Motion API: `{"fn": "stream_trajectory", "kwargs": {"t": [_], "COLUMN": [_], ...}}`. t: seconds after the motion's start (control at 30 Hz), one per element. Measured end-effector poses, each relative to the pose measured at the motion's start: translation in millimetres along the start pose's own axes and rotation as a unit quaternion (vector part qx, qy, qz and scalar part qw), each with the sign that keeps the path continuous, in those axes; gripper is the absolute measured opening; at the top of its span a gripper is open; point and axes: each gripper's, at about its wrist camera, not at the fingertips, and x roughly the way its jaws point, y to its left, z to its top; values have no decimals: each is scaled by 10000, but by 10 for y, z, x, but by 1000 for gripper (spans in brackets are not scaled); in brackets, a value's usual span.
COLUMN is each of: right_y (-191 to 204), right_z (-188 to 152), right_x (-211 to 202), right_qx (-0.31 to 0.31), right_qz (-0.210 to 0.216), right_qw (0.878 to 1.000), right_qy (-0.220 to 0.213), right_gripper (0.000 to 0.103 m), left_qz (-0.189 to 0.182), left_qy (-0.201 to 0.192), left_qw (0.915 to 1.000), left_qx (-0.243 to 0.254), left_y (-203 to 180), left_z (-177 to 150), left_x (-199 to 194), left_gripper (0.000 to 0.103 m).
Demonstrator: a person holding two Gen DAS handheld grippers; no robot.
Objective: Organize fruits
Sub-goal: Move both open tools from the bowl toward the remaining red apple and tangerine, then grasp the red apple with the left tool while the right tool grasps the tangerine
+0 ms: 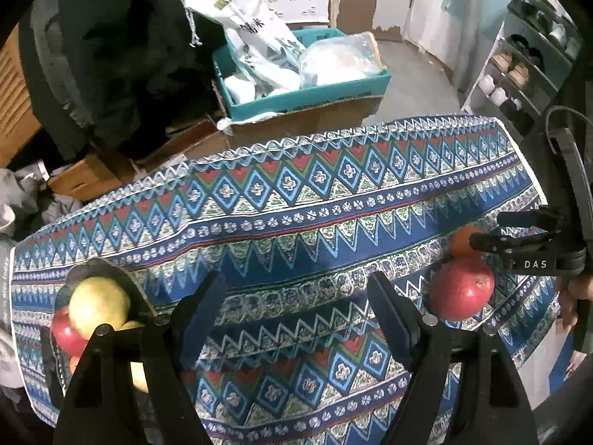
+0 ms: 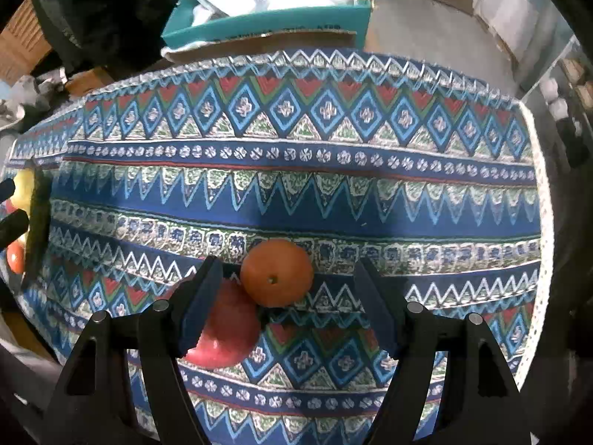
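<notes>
Apple half hidden behind right tool; bowl seemingly cropped.

A: Where is there room on the patterned blue tablecloth?

B: The wide middle. The dark bowl of apples blocks the left; the red apple touching the round orange blocks the right
</notes>
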Motion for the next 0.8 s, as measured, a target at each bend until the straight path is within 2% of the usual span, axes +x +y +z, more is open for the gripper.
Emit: {"fn": "stream_trajectory", "kwargs": {"t": [0.17,0.43,0.53,0.6,0.8], "right_y": [25,-69,-118,-150,-185], "right_z": [-23,-58,-78,-113,-121], "right_x": [221,386,452,447,320], "right_qx": [42,327,415,452,384], "right_qz": [51,362,519,719,641], "right_qw": [9998,9984,9972,9958,9970], "right_qy": [182,294,343,342,218], "right_gripper": [74,73,62,48,48], "left_qz": [-12,-129,-184,-260,-439], "left_qy": [78,189,217,249,265], "left_qw": [9999,9997,9995,9992,9984], "left_qx": [74,119,147,153,229], "left_y": [-61,-162,-220,-265,-429], "left_z": [34,63,68,72,91], "left_x": [176,315,334,344,321], "left_gripper": [80,80,80,80,80]}}
